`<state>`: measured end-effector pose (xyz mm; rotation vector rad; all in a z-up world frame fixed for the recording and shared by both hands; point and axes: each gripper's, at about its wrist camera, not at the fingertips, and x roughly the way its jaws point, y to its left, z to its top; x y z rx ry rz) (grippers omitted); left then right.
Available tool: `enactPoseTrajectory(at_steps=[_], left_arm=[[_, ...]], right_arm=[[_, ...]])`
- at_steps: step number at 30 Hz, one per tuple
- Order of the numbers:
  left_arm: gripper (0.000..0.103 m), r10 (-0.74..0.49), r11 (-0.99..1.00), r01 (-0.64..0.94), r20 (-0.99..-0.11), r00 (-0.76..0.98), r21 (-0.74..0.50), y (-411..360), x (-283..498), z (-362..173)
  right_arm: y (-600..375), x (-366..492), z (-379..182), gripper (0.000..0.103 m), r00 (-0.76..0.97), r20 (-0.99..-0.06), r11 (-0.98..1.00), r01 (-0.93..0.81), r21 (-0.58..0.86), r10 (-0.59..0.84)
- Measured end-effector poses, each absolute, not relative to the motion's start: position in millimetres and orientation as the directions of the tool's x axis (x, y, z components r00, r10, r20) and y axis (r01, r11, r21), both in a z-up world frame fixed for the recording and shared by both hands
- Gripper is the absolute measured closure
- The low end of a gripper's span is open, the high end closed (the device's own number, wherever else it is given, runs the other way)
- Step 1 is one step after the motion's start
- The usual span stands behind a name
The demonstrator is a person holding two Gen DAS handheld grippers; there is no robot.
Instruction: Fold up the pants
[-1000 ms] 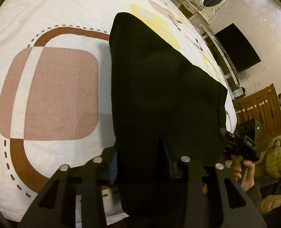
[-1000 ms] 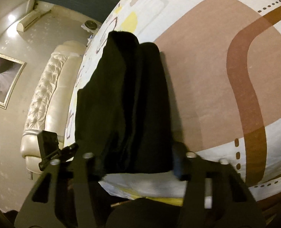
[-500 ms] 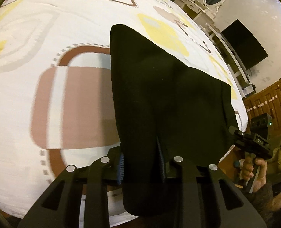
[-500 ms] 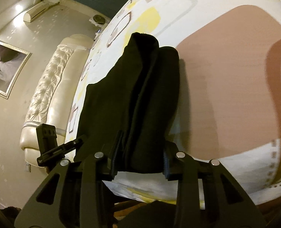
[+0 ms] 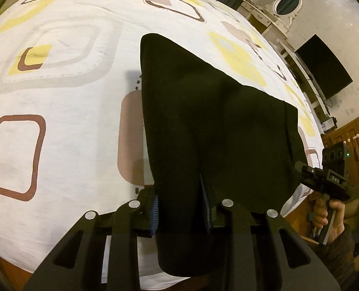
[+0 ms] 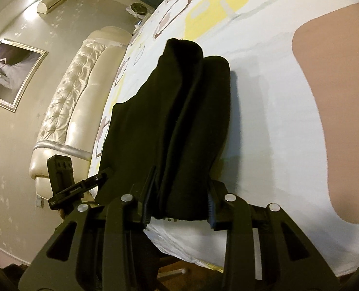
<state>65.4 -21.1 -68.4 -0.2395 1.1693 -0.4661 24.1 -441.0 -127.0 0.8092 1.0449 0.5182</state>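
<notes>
The black pants (image 5: 211, 121) hang lifted above the patterned bed sheet (image 5: 58, 97), stretched between both grippers. My left gripper (image 5: 180, 208) is shut on one end of the near edge, and cloth drapes down past its fingers. My right gripper (image 6: 178, 205) is shut on the other end of the pants (image 6: 169, 111), bunched into thick folds between its blue pads. The far part of the pants still touches the bed. The right gripper also shows in the left wrist view (image 5: 329, 177), and the left gripper in the right wrist view (image 6: 67, 179).
The bed's cream tufted headboard (image 6: 65, 111) is on the left of the right wrist view, with a framed picture (image 6: 9, 72) on the wall. A dark TV (image 5: 324, 72), a white dresser with an oval mirror (image 5: 286, 4) and a wooden cabinet (image 5: 349, 140) stand past the bed.
Both grippers have risen and pulled back with the pants, so more of the sheet shows and the cloth hangs higher above the bed. Both grips are unchanged.
</notes>
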Motion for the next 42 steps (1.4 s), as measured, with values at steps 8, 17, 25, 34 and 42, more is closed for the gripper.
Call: enactPoseTrajectory(at_steps=[8, 17, 25, 34, 42], left_arm=[[0.074, -0.453, 0.888, 0.245, -0.832, 0.32, -0.39, -27, 64, -72], [0.073, -0.453, 0.888, 0.244, -0.83, 0.326, -0.389, -29, 65, -73], [0.045, -0.491, 0.861, 0.344, -0.789, 0.369, -0.375, -8, 46, -56], [0.037, -0.546, 0.837, 0.291, -0.754, 0.365, -0.464, 11, 114, -72], [0.031, -0.599, 0.798, 0.299, -0.742, 0.302, -0.523, -14, 165, -93]], right_arm=[[-453, 18, -144, 0.07, 0.424, -0.518, 0.564, 0.02, 0.826, 0.743], [-451, 19, -141, 0.07, 0.427, -0.507, 0.554, 0.016, 0.832, 0.749], [-464, 15, -127, 0.035, 0.425, -0.536, 0.589, 0.008, 0.808, 0.729], [-473, 82, -123, 0.032, 0.474, -0.521, 0.586, 0.014, 0.81, 0.71], [-453, 131, -139, 0.029, 0.446, -0.542, 0.596, 0.022, 0.802, 0.713]])
